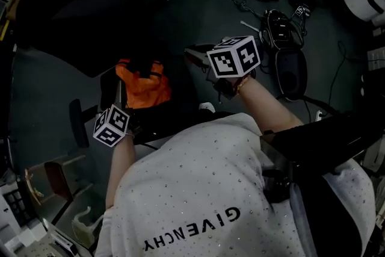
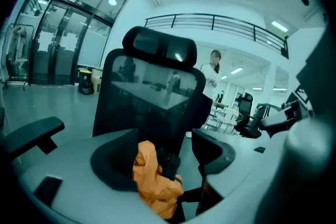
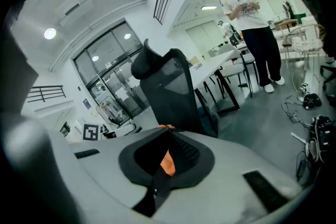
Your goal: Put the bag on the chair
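Head view has the orange bag [image 1: 144, 86] over the seat of the black chair [image 1: 78, 15], by the seat's back edge, right up against the backrest. Can't tell if it's actually resting there. Left gripper [image 2: 163, 160] view: jaws wide apart, bag between them, close to the left jaw with a gap on the other side. Right gripper [image 3: 167, 157] view: jaws pinched together on the bag's black strap [image 3: 153, 189].

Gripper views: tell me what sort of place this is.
Probably an open-plan office or lab: a black mesh office chair, tall glass doors, long white desks with more chairs, and cables on the floor.
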